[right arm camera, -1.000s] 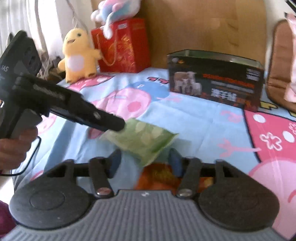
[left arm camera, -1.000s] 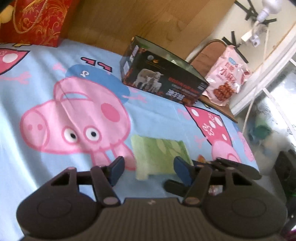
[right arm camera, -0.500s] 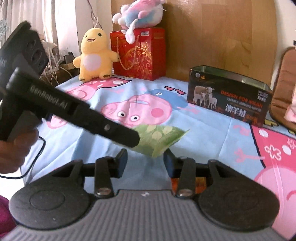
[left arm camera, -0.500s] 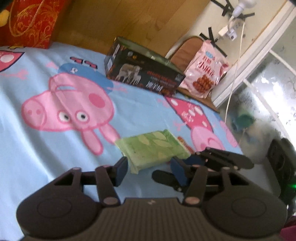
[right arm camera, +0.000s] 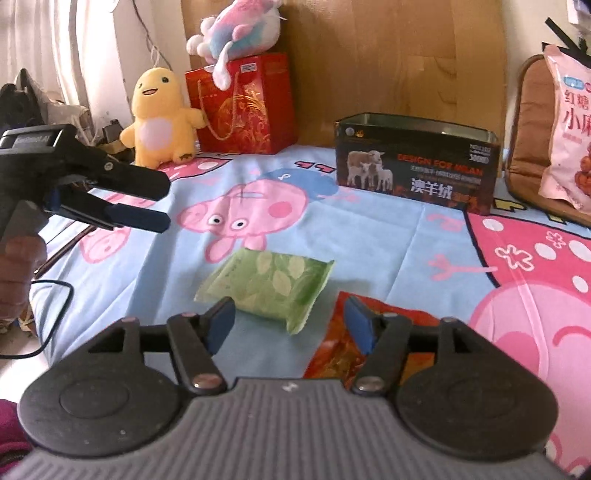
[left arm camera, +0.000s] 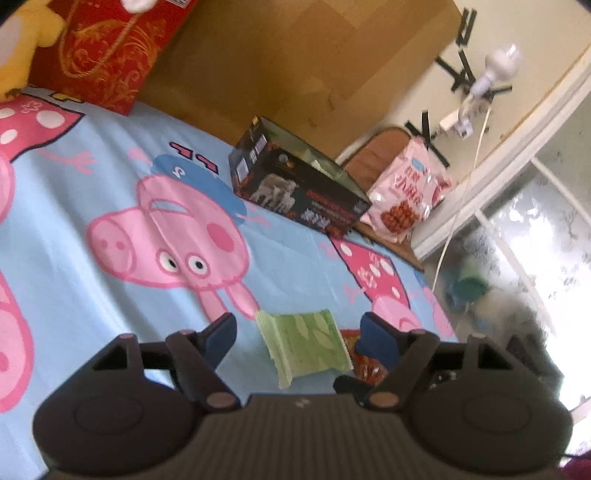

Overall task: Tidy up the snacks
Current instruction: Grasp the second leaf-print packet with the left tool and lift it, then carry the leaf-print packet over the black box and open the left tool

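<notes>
A green leaf-printed snack packet [right arm camera: 269, 284] lies flat on the cartoon bed sheet [right arm camera: 388, 251]. An orange-red snack packet [right arm camera: 343, 350] lies just right of it, partly under my right finger. My right gripper [right arm camera: 290, 319] hovers over the packets' near ends, its jaws opening and touching neither. My left gripper [right arm camera: 164, 203] hangs up at the left, well clear of the green packet [left arm camera: 303, 347], jaws opening with nothing between them. In the left wrist view the left gripper [left arm camera: 297, 332] looks down on the packet. An open black tin box [right arm camera: 417, 162] stands at the back.
A pink snack bag [right arm camera: 569, 125] leans on a brown cushion at the far right. A red gift bag [right arm camera: 243, 103], a yellow plush toy [right arm camera: 159, 118] and a pink-blue plush [right arm camera: 236, 33] line the wooden headboard. A person's hand [right arm camera: 18, 266] holds the left gripper.
The left gripper has drawn back to the left, off the green packet, which now lies flat on the sheet. Both grippers' jaws stand wider than before.
</notes>
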The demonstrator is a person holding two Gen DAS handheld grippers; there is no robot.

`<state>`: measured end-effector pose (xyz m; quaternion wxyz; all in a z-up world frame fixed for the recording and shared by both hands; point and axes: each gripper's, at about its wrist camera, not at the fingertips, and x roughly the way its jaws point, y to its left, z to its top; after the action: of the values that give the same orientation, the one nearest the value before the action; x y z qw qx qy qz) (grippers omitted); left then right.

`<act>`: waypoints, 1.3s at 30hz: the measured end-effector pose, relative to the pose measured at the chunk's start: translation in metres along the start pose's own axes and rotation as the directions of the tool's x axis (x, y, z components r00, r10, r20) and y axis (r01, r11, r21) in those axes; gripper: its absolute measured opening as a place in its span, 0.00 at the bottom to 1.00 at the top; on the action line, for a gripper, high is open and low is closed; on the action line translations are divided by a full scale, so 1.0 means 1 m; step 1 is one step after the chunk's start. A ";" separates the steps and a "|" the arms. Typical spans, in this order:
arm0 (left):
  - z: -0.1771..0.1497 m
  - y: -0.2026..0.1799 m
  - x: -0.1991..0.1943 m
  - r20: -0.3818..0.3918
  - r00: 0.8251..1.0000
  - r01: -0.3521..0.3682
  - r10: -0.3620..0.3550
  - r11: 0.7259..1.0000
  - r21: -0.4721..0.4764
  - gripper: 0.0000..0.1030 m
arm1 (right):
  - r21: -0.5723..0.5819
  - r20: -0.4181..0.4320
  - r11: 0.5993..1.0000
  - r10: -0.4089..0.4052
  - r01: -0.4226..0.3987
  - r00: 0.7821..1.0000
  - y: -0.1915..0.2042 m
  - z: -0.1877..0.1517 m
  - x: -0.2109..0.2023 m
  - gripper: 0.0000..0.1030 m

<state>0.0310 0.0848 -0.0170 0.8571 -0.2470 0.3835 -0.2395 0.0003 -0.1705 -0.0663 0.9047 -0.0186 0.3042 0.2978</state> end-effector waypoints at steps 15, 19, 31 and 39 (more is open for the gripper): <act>0.003 -0.007 0.055 -0.133 0.988 -0.075 0.076 0.997 0.013 0.30 | -0.087 0.008 0.994 0.066 -0.065 0.998 0.012 0.013 0.028 0.51; 0.027 -0.016 0.050 -0.084 0.994 -0.070 0.073 0.997 0.037 0.30 | -0.076 0.069 0.995 0.066 -0.061 0.995 0.006 0.028 0.026 0.46; 0.163 -0.072 0.146 0.036 0.994 -0.109 0.104 0.966 0.235 0.65 | -0.040 0.274 0.989 -0.127 0.143 0.953 -0.065 0.126 0.062 0.56; 0.138 -0.060 0.138 0.016 1.000 -0.029 0.026 0.984 0.176 0.65 | 0.163 0.223 0.979 -0.159 0.124 0.962 -0.122 0.107 0.042 0.66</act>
<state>0.2061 -0.0106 0.0256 0.8813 -0.1666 0.3584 -0.2589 0.1512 -0.2255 -0.0209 0.9521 0.0620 0.2143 0.2089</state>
